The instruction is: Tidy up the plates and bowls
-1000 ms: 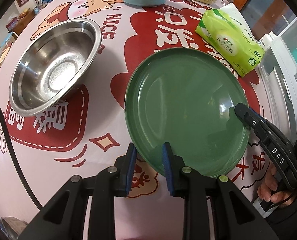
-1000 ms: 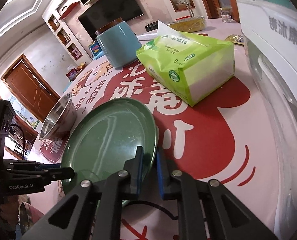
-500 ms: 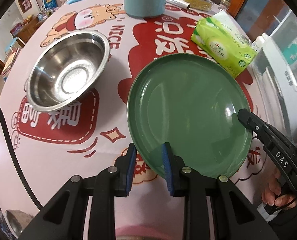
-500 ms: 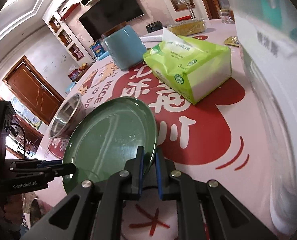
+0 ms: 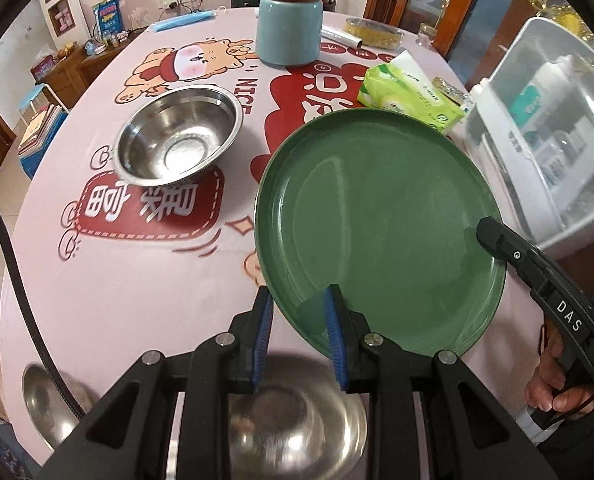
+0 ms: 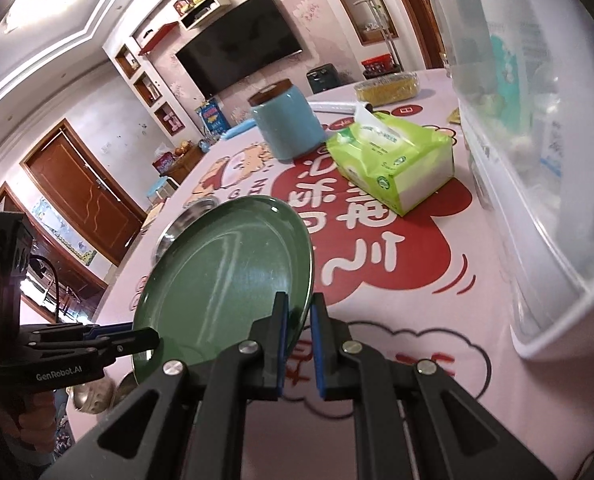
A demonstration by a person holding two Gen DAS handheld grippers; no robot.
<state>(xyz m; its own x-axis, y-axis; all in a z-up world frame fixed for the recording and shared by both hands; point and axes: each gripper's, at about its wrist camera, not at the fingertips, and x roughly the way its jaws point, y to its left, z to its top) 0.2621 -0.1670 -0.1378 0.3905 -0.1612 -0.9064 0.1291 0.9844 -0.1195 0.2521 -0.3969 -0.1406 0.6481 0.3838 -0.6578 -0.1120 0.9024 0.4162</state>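
Two hand-held grippers, left point(image 5: 299, 312) and right point(image 6: 299, 322), each clenched on the green plate's point(image 5: 377, 224) rim, hold it above the tabletop point(image 5: 137, 280) near a steel bowl point(image 5: 179, 134).

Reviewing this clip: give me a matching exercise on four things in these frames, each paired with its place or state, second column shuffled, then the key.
Things:
1. green plate
2. steel bowl
3. tissue pack
4. blue jar

Place or state:
A. stands upright at the far side of the table, brown lid on
B. lies next to the clear plastic box
C. clamped at its rim by the left gripper and the right gripper
D. sits empty on the tablecloth, left of the plate

Pairs: 1-C, 2-D, 3-B, 4-A
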